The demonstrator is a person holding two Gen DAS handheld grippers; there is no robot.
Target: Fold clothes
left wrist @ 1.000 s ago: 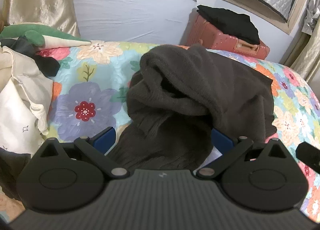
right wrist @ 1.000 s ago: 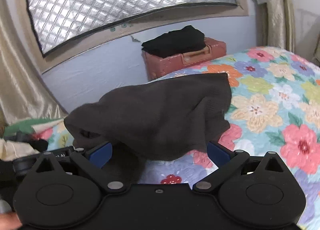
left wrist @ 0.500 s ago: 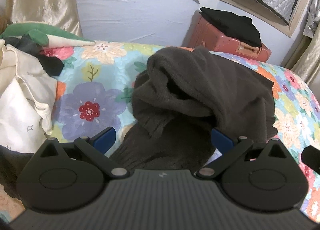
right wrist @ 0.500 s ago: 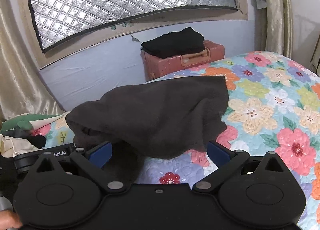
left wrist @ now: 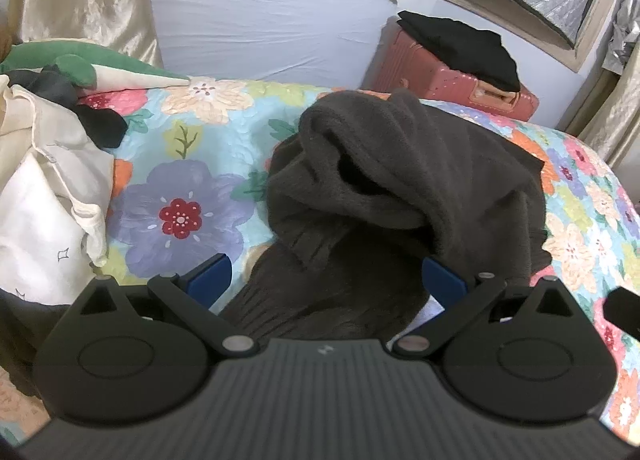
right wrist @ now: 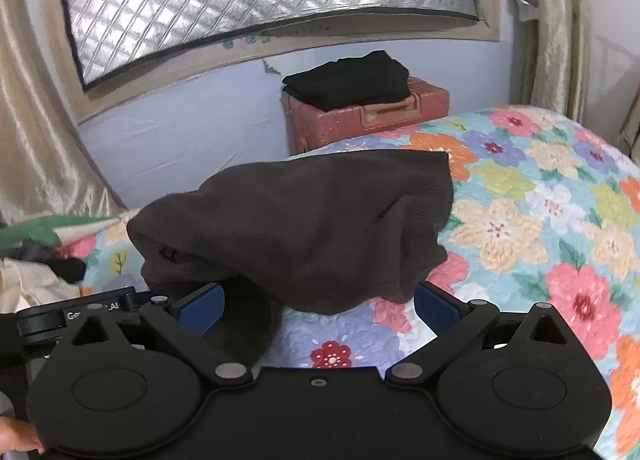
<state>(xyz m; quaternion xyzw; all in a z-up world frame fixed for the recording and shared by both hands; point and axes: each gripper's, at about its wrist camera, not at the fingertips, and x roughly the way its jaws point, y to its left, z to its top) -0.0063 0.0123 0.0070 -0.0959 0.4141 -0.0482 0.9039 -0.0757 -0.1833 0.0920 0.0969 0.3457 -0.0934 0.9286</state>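
Both jaws gape wide — neither left gripper nor right gripper pinches the dark sweater, bunched on the floral quilt. Best take two hem corners — then pull flat.

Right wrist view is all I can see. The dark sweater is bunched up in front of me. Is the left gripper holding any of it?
Observer: No. The left gripper has its jaws wide apart, and the dark sweater lies between them ungripped.
Operator: What's under the raised fold on that side?
Observer: A ribbed edge hangs down over a flatter part of the sweater that runs toward the left gripper.
Operator: Anything to the left of it?
Observer: A large heap of cream cloth lies apart from the sweater, with the floral quilt showing between them.
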